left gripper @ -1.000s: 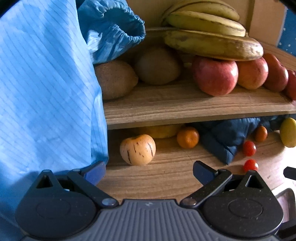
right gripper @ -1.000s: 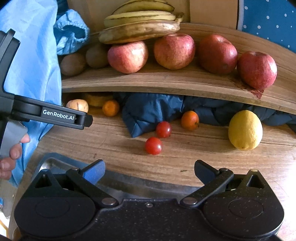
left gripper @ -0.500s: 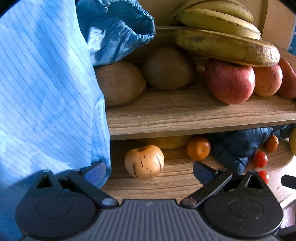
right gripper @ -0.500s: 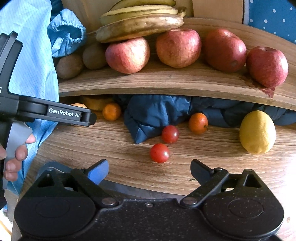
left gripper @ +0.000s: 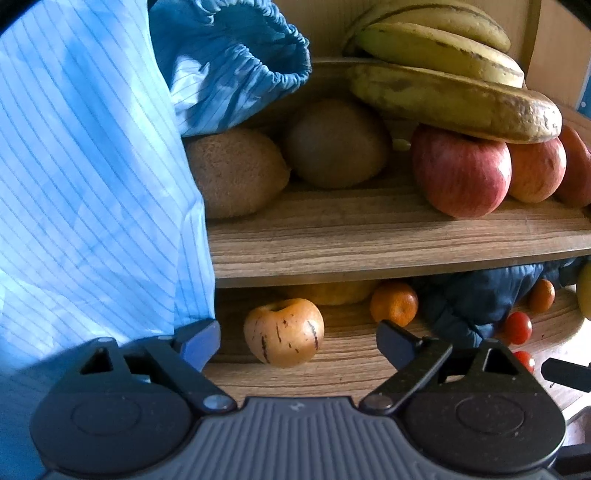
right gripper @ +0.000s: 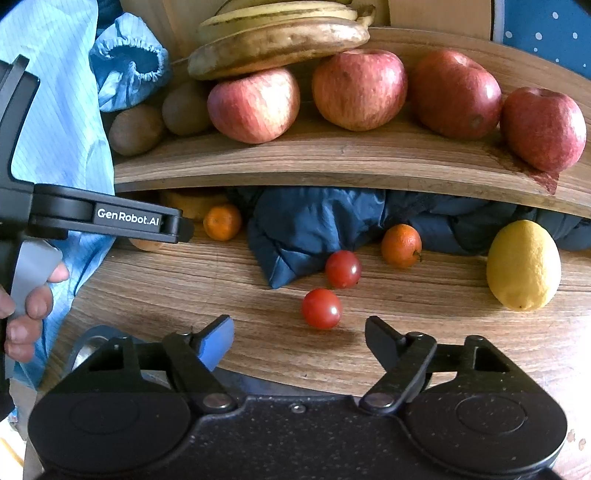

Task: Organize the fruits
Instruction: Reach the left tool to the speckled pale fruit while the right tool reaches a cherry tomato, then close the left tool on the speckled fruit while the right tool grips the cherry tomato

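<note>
My left gripper (left gripper: 297, 341) is open, and a pale yellow fruit with dark streaks (left gripper: 283, 331) lies just beyond the gap between its fingers, on the lower wooden shelf (left gripper: 351, 365). Behind that fruit sit a mandarin (left gripper: 394, 303) and a yellow fruit (left gripper: 332, 292). My right gripper (right gripper: 300, 336) is open too, with a cherry tomato (right gripper: 321, 308) just ahead of it and a second tomato (right gripper: 343, 268) behind. A mandarin (right gripper: 401, 245) and a lemon (right gripper: 523, 265) lie to the right. On the upper shelf (right gripper: 332, 158) rest several apples (right gripper: 253, 105), two kiwis (right gripper: 136, 129) and bananas (right gripper: 277, 35).
A light blue striped sleeve (left gripper: 92, 184) fills the left side and its cuff (left gripper: 236, 62) rests on the upper shelf. A dark blue cloth (right gripper: 314, 225) is bunched under the upper shelf. A hand (right gripper: 26, 310) holds the left gripper (right gripper: 107, 219). A metal rim (right gripper: 88, 343) shows below.
Both grippers have moved in closer to the shelves, so the fruit looks larger. The streaked fruit now sits nearer the left gripper's gap. Both stay open.
</note>
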`<state>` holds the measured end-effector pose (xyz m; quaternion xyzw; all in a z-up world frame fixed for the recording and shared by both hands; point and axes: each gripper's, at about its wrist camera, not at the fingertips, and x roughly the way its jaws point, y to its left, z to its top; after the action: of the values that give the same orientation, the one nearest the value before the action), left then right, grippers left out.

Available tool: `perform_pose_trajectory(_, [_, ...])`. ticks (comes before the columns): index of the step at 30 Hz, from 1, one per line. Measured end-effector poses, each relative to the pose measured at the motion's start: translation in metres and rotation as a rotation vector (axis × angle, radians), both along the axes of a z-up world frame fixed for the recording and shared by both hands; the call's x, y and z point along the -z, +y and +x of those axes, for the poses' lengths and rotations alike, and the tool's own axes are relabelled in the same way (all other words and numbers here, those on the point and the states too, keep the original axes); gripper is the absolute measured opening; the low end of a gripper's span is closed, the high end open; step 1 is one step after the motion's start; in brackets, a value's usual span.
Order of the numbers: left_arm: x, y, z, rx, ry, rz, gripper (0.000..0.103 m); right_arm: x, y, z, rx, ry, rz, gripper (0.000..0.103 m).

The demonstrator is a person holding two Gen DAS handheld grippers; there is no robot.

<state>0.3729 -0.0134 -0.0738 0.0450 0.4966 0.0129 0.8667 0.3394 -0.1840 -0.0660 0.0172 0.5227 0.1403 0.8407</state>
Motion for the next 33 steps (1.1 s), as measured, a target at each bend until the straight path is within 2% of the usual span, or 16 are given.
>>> perform_pose_trajectory(6, [0.002,-0.002,0.007,-0.004,0.008,0.007,0.091,0.004,0.001,0.002,0.011,0.001,-0.013,0.071])
perform_pose_trajectory(10, [0.004,-0.003,0.014,-0.006,0.016,0.010,0.084,0.006,0.001,0.003,0.013,-0.007,-0.022,0.066])
perform_pose_trajectory(15, [0.005,-0.003,0.021,-0.010,0.018,0.007,0.080,0.007,0.002,0.004,0.014,-0.018,-0.039,0.054])
perform_pose_trajectory(20, [0.001,-0.006,0.016,-0.012,0.020,0.005,0.068,0.006,0.002,0.005,0.014,-0.021,-0.037,0.044])
perform_pose_trajectory(28, [0.003,-0.003,0.016,-0.020,0.032,0.003,0.053,0.006,0.004,0.006,0.005,-0.024,-0.038,0.041])
perform_pose_trajectory(33, [0.004,-0.003,0.018,-0.020,0.036,0.001,0.053,0.005,0.004,0.005,0.007,-0.028,-0.045,0.036])
